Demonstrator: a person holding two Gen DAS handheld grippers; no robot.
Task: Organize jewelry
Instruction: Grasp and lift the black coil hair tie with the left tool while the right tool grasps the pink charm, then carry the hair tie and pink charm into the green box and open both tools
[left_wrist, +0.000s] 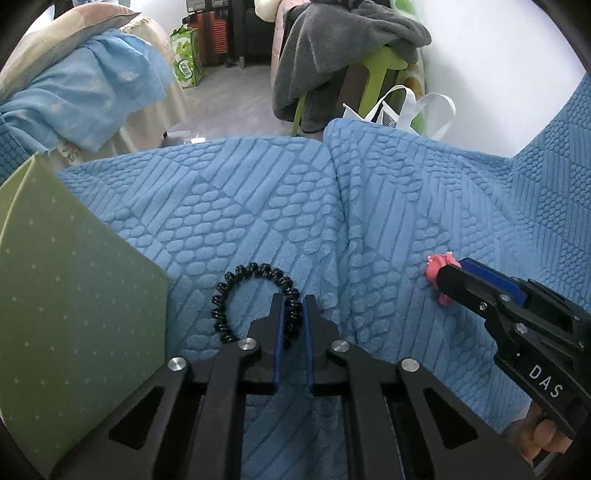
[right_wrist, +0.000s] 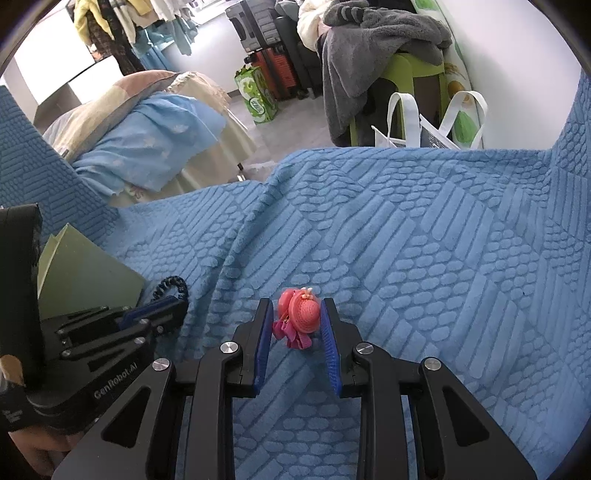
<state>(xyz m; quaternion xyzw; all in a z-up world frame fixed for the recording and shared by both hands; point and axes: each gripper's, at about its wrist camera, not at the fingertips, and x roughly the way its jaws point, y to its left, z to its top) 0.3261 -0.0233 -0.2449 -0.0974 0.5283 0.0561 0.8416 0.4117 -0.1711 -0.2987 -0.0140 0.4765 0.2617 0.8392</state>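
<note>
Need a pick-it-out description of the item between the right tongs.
Start from the blue textured blanket covering the whole surface. Near its front middle, between the open right tongs, lies a small pink hair accessory shaped like a knitted hat with a ribbon below. It is the only pink item; its neighbour, the black spiral hair tie at the left tongs, is a plain coiled ring.

Bright daylight, soft shadows (fisheye-warped, vignetted edges).

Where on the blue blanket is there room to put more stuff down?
The widest bare stretch of blue blanket runs ahead and to the right of the pink hat charm. A smaller patch lies between the charm and the black spiral hair tie. It is crowded on the left, where the green box sits beside the tie and both grippers work.
</note>
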